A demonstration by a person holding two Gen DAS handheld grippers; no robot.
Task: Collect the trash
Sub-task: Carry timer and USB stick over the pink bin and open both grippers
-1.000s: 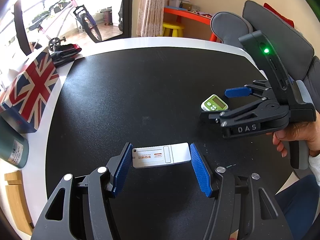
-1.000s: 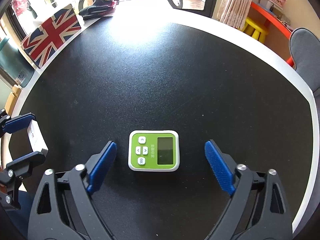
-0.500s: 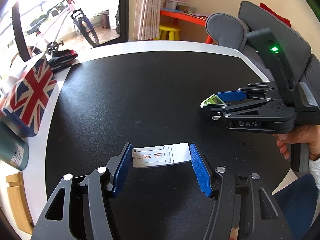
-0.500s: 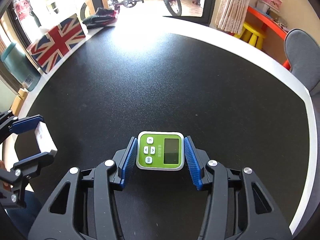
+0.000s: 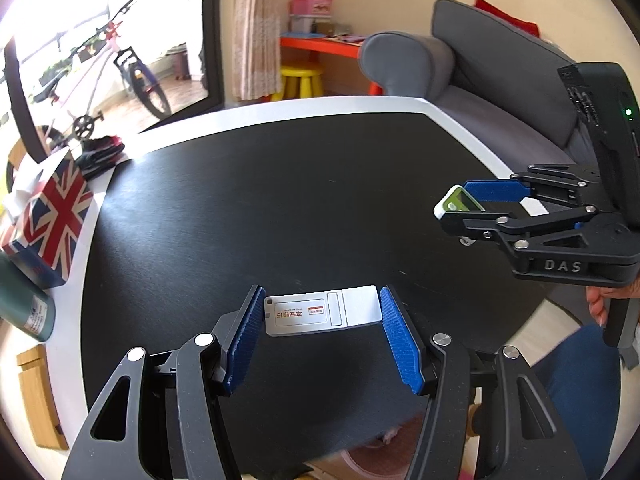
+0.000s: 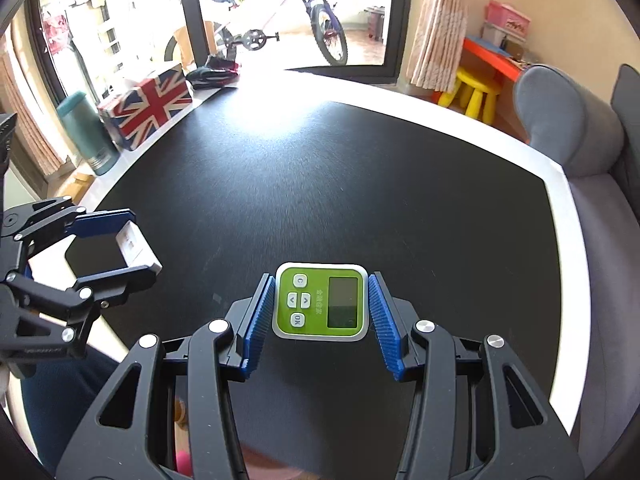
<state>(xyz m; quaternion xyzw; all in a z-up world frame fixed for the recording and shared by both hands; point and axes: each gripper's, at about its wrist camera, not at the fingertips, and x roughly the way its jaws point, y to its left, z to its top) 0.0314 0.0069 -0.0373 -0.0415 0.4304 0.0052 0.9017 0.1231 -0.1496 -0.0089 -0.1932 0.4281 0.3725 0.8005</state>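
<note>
Between my right tongs [image 6: 318, 312], a small green and white timer [image 6: 320, 306] was pinched by its two sides, its buttons and grey screen facing up at the camera. The blue pads [image 6: 256, 326] pressed on both of its edges; those jaws had just been closing, with the timer between them. From the left camera the same timer [image 5: 456, 202] showed clear of the black table [image 5: 280, 200], held above its right edge.

My left tongs [image 5: 320, 320] pinched a flat white card-like device [image 5: 320, 311] end to end, with a red and white label and small print on its face. From the right camera it [image 6: 134, 244] appeared edge-on between the left tongs, near the table's left side and above it.

Below both pairs of tongs lay the black table top, bordered by a white rim [image 6: 440, 112]. On the rim's far left stood a box printed with a Union Jack [image 6: 148, 106], with a teal bottle [image 6: 86, 132] just beside it and a dark bundle [image 6: 212, 74] farther along. A grey sofa [image 5: 500, 72] sat behind the table on the right. Beyond it were a yellow stool [image 5: 302, 80], a red shelf holding a pink box [image 5: 312, 2], a curtain, and a bicycle [image 6: 280, 24] outside a glass door. Part of my hand [image 5: 600, 300] showed on the right tongs' handle.
</note>
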